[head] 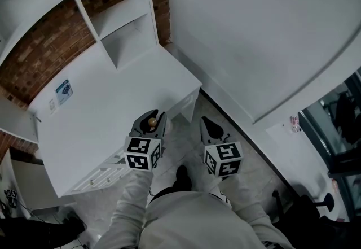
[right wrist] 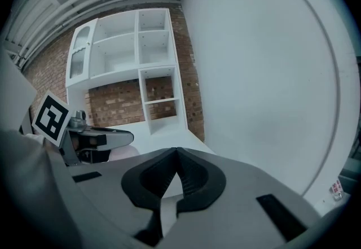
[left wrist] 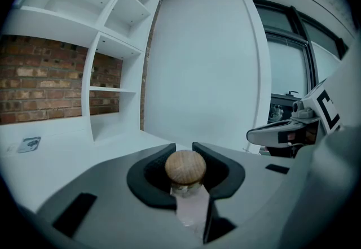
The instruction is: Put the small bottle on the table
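Observation:
My left gripper (left wrist: 183, 154) is shut on a small clear bottle (left wrist: 185, 177) with a round wooden stopper, held upright between the dark pads. In the head view the left gripper (head: 153, 119) hangs over the near edge of the white table (head: 107, 106), the stopper of the bottle (head: 152, 122) showing between its jaws. My right gripper (head: 210, 127) sits to the right, off the table above the floor. In its own view the right gripper (right wrist: 177, 154) has its jaw tips touching with nothing between them.
A white shelf unit (head: 121, 22) stands at the table's far end against a brick wall (head: 45, 53). A small printed card (head: 64, 90) lies on the table's left part. A large white wall panel (head: 254, 33) runs along the right. Drawers (head: 104, 174) front the table below.

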`<state>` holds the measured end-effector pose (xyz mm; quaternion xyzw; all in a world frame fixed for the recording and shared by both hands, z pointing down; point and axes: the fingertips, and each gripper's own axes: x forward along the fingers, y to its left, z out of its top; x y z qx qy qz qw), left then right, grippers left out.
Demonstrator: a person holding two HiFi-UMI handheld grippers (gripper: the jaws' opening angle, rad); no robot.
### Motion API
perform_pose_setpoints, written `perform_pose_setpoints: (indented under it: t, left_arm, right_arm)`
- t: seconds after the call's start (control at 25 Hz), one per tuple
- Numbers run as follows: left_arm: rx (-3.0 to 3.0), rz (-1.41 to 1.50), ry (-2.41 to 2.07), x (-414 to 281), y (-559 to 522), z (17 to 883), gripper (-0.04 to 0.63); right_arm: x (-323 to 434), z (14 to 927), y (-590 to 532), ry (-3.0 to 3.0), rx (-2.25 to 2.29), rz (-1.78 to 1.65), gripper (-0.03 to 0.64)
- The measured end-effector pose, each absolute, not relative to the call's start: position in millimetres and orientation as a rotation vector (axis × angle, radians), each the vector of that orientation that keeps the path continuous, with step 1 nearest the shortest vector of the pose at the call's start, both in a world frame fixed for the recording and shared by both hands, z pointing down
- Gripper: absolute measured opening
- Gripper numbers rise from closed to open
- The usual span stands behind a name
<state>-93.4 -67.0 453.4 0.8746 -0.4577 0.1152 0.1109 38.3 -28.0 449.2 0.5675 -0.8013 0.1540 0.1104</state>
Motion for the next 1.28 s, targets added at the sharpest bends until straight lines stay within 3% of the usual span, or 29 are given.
perform_pose_setpoints:
  t: [1.28]
  left_arm:
    - [2.489,0.415,-1.441,-107.9,-215.9,477.9,0.105]
  right_arm:
    - [30.4,452.1,-183.8,-2.408,1.565,0.432,0.028]
